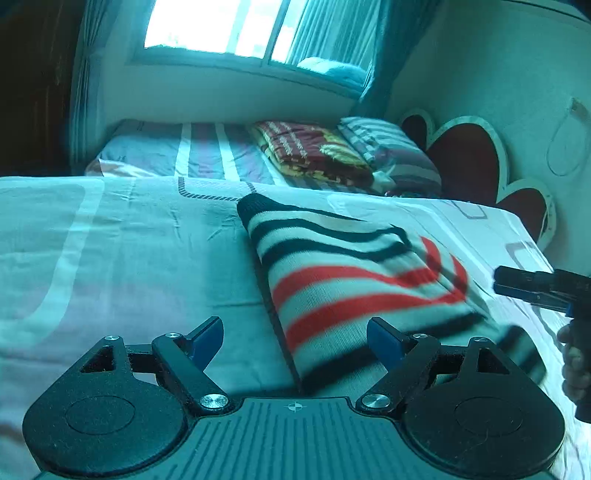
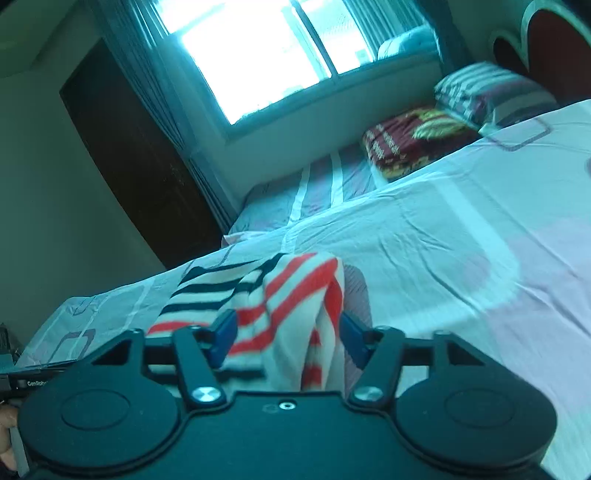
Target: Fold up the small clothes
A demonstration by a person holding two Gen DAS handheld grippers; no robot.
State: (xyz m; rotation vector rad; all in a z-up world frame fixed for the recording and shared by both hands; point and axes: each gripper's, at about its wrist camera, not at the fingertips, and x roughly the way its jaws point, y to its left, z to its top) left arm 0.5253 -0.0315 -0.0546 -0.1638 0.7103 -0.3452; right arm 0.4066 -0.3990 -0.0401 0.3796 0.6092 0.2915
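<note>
Closest in the left wrist view is the left tool [image 1: 295, 341], black with blue fingertips [image 1: 207, 341], and its jaws stand wide apart with nothing pressed between them. Just ahead of it lies the striped sweater [image 1: 354, 280], folded on the bed sheet [image 1: 110, 251]. The sweater's near edge reaches in between the two fingers, closer to the right one, but the blue tips do not squeeze it. Dark stripes are at the far end of the sweater and red stripes are at the near end. Off to the right of this tool, the right tool [image 1: 532, 288] pokes in from the edge, with a bit of a hand [image 1: 574, 365] below it. Far ahead are a red and yellow folded blanket [image 1: 314, 151], a striped pillow [image 1: 391, 147] and a bright window [image 1: 221, 26]. Next, in the right wrist view, the right tool [image 2: 286, 334] is nearest, and its jaws are about half open. A bunched part of the striped sweater [image 2: 280, 299] sits right between its blue tips. I cannot tell if the tips press on it or only sit beside it, because the picture is blurry. The rest of the sweater spreads ahead and to the left of this tool on the bed sheet [image 2: 443, 236]. At the left edge is part of the left tool [image 2: 22, 382].
</note>
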